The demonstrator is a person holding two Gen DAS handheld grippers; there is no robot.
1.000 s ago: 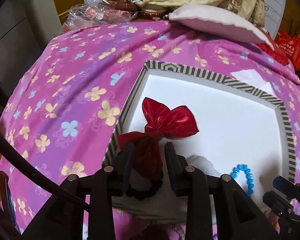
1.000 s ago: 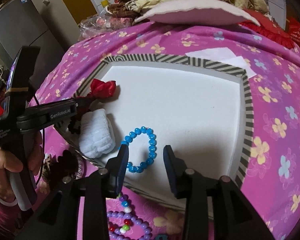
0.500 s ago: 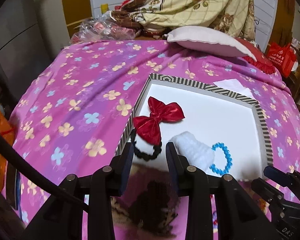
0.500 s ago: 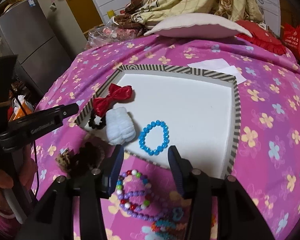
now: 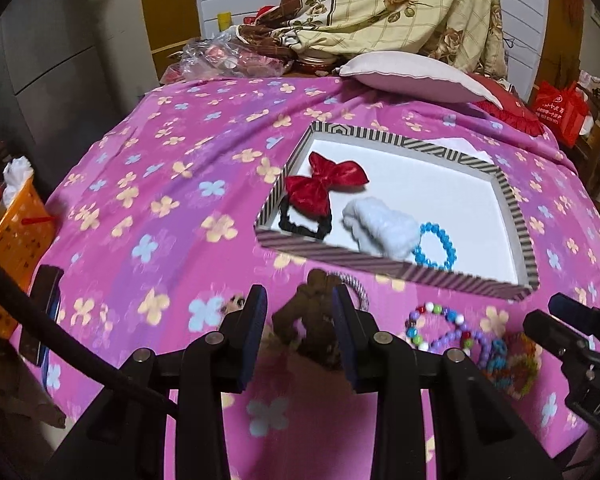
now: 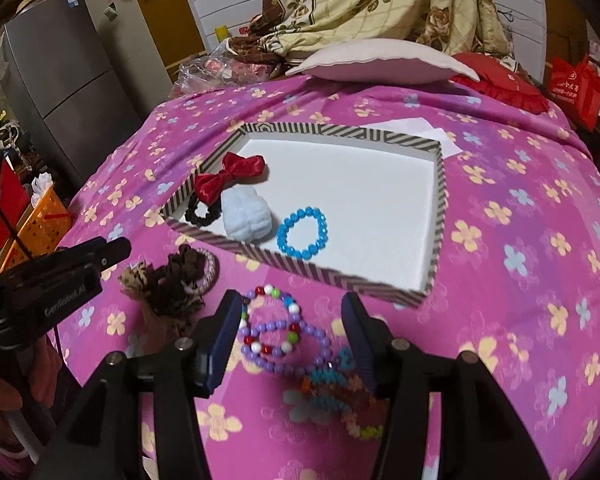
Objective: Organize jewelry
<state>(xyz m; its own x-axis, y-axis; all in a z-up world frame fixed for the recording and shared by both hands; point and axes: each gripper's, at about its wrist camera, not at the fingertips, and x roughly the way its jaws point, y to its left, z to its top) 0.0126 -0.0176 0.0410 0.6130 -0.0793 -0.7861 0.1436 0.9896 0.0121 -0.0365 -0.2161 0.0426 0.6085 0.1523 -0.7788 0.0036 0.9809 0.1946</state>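
A striped-rimmed white tray (image 5: pixel 396 268) (image 6: pixel 440 184) lies on the pink floral bedspread. In it lie a red bow on a black hair tie (image 5: pixel 324 186) (image 6: pixel 228 176), a white fluffy scrunchie (image 5: pixel 380 228) (image 6: pixel 246 216) and a blue bead bracelet (image 5: pixel 438 246) (image 6: pixel 302 232). My left gripper (image 5: pixel 300 320) is open above a brown leopard scrunchie pile (image 5: pixel 316 328) (image 6: pixel 172 284) in front of the tray. My right gripper (image 6: pixel 292 332) is open over purple and multicoloured bead bracelets (image 6: pixel 284 336) (image 5: pixel 448 332) on the spread.
A pink pillow (image 5: pixel 412 76) and a folded floral blanket (image 5: pixel 380 4) lie at the back. An orange basket (image 5: pixel 12 240) stands left of the bed. A red bag (image 5: pixel 560 108) is at the right. A white paper (image 6: pixel 416 130) lies behind the tray.
Both grippers have pulled back from the tray toward the near edge of the bed. The red bow and blue bracelet stay in the tray. The loose pieces in front came into view.
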